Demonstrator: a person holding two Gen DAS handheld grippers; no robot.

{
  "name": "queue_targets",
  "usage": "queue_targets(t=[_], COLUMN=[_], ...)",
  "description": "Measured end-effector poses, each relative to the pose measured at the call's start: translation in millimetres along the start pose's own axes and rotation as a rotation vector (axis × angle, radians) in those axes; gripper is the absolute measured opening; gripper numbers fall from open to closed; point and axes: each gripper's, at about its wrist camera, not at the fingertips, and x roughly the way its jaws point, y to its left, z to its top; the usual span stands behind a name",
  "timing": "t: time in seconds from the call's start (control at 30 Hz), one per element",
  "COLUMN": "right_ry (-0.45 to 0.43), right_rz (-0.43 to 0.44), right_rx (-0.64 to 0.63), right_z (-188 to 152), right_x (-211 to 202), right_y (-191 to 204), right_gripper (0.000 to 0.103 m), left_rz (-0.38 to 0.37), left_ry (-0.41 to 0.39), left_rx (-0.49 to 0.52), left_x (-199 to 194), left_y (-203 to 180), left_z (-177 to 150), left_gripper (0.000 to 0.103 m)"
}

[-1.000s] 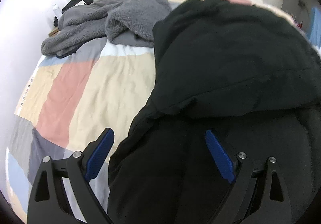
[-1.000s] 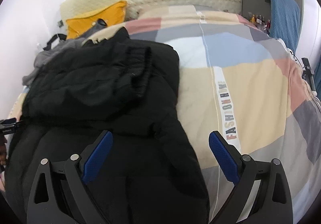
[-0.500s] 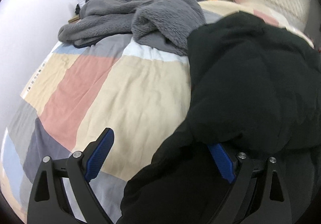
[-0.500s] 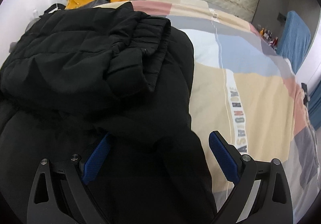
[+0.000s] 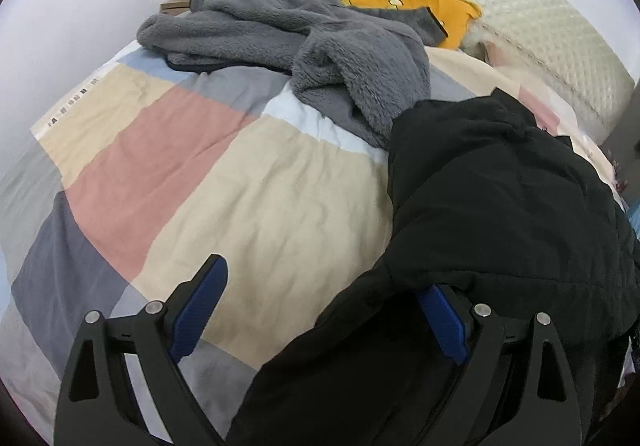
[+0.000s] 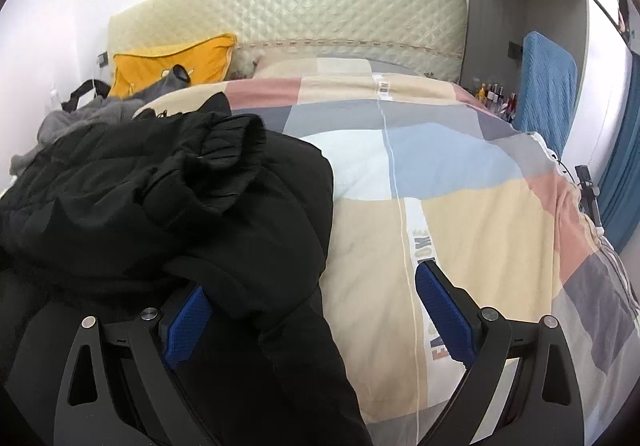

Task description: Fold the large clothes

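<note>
A large black padded jacket (image 5: 500,206) lies partly folded on the patchwork duvet (image 5: 248,206). It also shows in the right wrist view (image 6: 168,206), with a ribbed cuff (image 6: 236,142) on top. My left gripper (image 5: 320,302) is open at the jacket's left edge; the fabric covers its right finger tip. My right gripper (image 6: 312,310) is open at the jacket's right edge; a fold lies over its left finger. Neither grips the cloth.
A grey fleece garment (image 5: 304,42) is heaped at the bed's far left, with a yellow cushion (image 5: 384,6) and quilted headboard (image 6: 320,14) behind. A blue chair back (image 6: 548,86) and small bottles (image 6: 492,92) stand at the right. The duvet (image 6: 460,226) extends right.
Both grippers have slid outward to the jacket's sides and lower, so folds now cover their inner fingers. The left view swung left, the right view tilted up toward the headboard.
</note>
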Motion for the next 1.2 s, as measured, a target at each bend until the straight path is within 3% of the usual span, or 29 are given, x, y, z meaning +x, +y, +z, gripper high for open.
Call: queue_targets(t=[0.27, 0.53, 0.63, 0.73, 0.83, 1.2], right_ry=[0.084, 0.126, 0.121, 0.079, 0.032, -0.059], right_rz=[0.028, 0.059, 0.066, 0.095, 0.121, 0.197], right_rx=[0.056, 0.076, 0.050, 0.025, 0.047, 0.145], right_z=[-13, -12, -9, -4, 3, 5], right_x=[21, 16, 5, -18, -48, -162], right_y=[-16, -13, -8, -3, -2, -15], right_gripper=[0.096, 0.096, 0.096, 0.096, 0.098, 0.098], left_rz=[0.068, 0.038, 0.022, 0.042, 0.014, -0.195], left_ry=[-0.011, 0.003, -0.004, -0.049, -0.074, -0.178], left_rx=[0.060, 0.070, 0.137, 0.206, 0.217, 0.220], left_x=[14, 4, -8, -26, -45, -154], left_y=[3, 1, -10, -19, -21, -16], left_z=[-1, -5, -11, -19, -23, -50], left_gripper=[0.093, 0.093, 0.093, 0.093, 0.093, 0.093])
